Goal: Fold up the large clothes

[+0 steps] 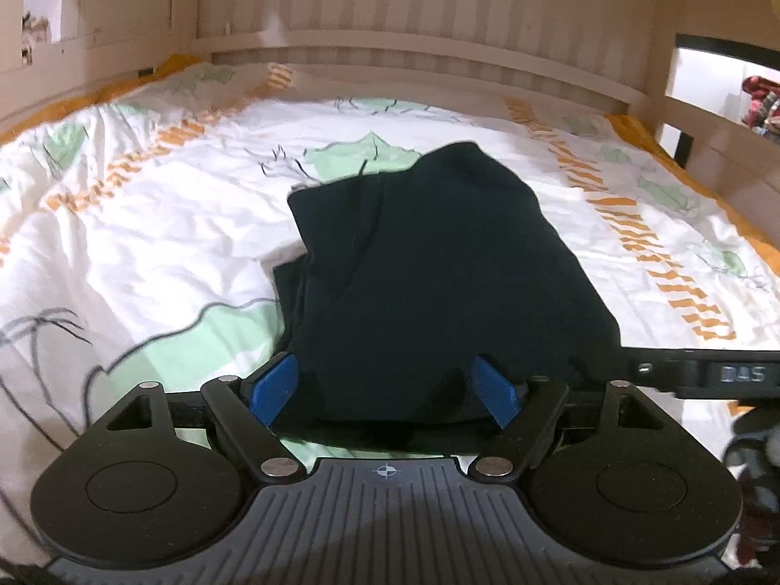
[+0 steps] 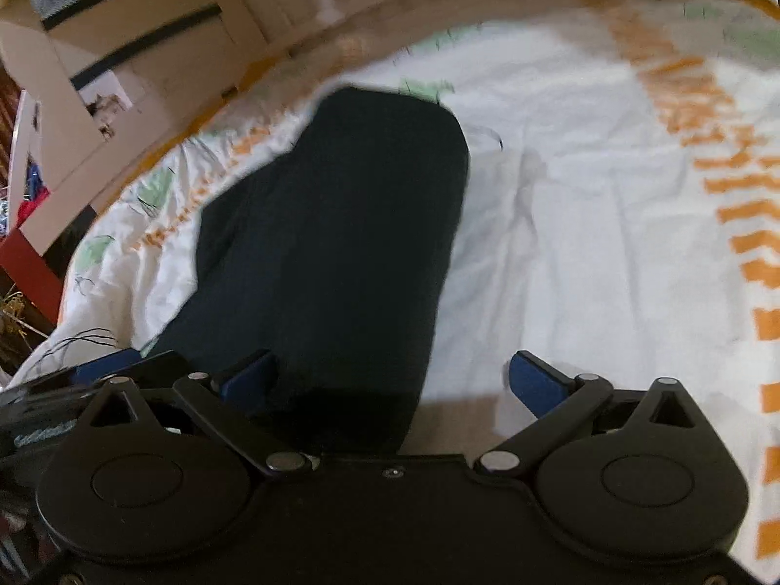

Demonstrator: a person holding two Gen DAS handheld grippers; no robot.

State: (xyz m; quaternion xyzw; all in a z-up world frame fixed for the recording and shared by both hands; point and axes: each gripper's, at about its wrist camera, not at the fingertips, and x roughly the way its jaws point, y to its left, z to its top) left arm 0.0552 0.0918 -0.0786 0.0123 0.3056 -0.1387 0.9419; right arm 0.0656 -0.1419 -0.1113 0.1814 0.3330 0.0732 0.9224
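Note:
A dark navy garment (image 1: 414, 253) lies folded into a compact stack on the patterned bed sheet (image 1: 146, 243). My left gripper (image 1: 384, 360) hovers at its near edge, open, the blue fingers (image 1: 273, 385) standing wide on either side of the cloth without pressing it. In the right wrist view the garment (image 2: 331, 243) stretches away as a long dark shape. My right gripper (image 2: 394, 356) is open too; its left finger (image 2: 248, 375) is at the cloth's near edge, the right one over bare sheet (image 2: 585, 243). The right gripper's body (image 1: 707, 375) shows at the left view's right edge.
A pale wooden headboard rail (image 1: 414, 53) closes the far side of the bed. Slatted side rails and shelves with coloured items (image 1: 760, 107) stand on the right. White sheet with orange stripes spreads around the garment. Red and dark furniture (image 2: 29, 253) lies beyond the bed's left edge.

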